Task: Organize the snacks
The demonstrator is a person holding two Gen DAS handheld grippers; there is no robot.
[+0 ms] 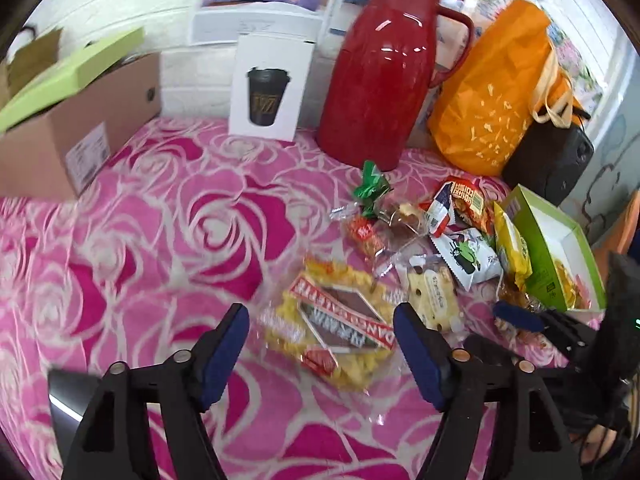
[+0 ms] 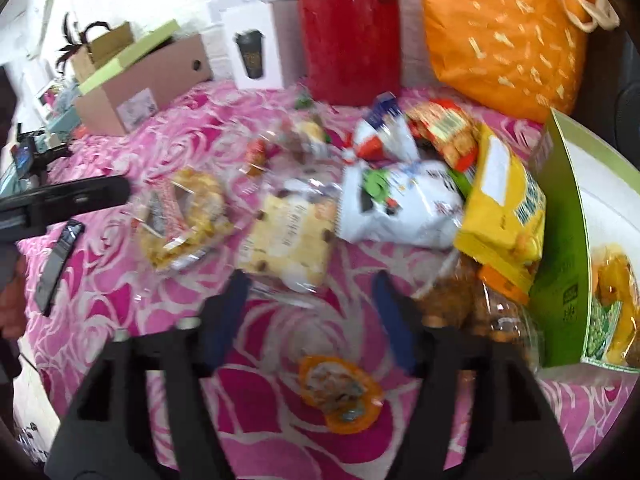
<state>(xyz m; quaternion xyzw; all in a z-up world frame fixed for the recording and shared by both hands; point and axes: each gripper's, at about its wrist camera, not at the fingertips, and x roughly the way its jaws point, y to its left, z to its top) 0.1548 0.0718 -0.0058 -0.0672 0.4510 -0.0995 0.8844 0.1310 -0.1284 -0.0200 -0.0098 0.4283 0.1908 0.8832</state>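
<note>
A heap of wrapped snacks lies on the pink rose cloth (image 1: 168,216). My left gripper (image 1: 320,322) is open, its blue pads either side of a clear pack of yellow puffs with a red band (image 1: 340,320), hovering over it. My right gripper (image 2: 310,286) is open too, just short of a pale cookie pack (image 2: 288,240). A small orange sachet (image 2: 340,392) lies between its arms. Right of that sit a white frog-print bag (image 2: 400,208), a yellow bag (image 2: 504,216) and a green open box (image 2: 568,248) holding some snacks.
A red jug (image 1: 380,76), an orange bag (image 1: 492,92), a white cup carton (image 1: 268,88) and a cardboard box (image 1: 72,136) line the back. A black speaker (image 1: 552,168) stands at the right. A phone (image 2: 58,264) lies at the left.
</note>
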